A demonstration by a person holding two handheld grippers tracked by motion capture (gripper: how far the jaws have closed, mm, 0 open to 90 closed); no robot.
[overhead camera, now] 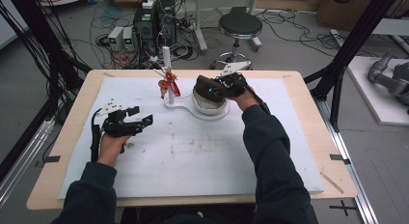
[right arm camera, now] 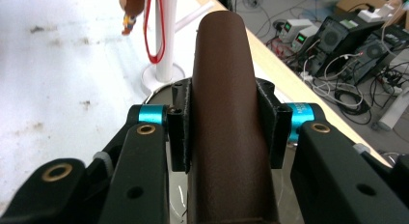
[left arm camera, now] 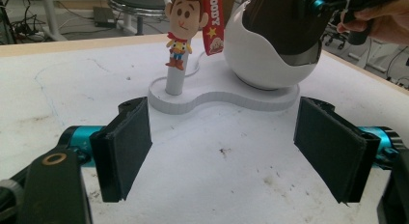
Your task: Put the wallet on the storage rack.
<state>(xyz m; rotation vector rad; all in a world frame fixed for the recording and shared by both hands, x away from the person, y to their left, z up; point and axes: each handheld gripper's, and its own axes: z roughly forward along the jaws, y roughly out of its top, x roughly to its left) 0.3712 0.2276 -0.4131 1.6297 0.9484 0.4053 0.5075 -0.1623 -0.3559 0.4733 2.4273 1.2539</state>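
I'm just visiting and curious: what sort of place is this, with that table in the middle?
Most likely a robotics lab or workshop. Cables sprawl over the floor beside computer towers, a grey robot arm lies at the right, and a person works hand-held tongs at a padded table.

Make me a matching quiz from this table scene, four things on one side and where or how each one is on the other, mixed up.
Things:
1. cowboy doll
2. brown case
3. left gripper
4. white bowl

States:
A. jaws open over the bare mat
B. clamped in the right gripper
C. hanging at the white post
D. sitting on the white base

Pairs: 1-C, 2-B, 3-A, 4-D
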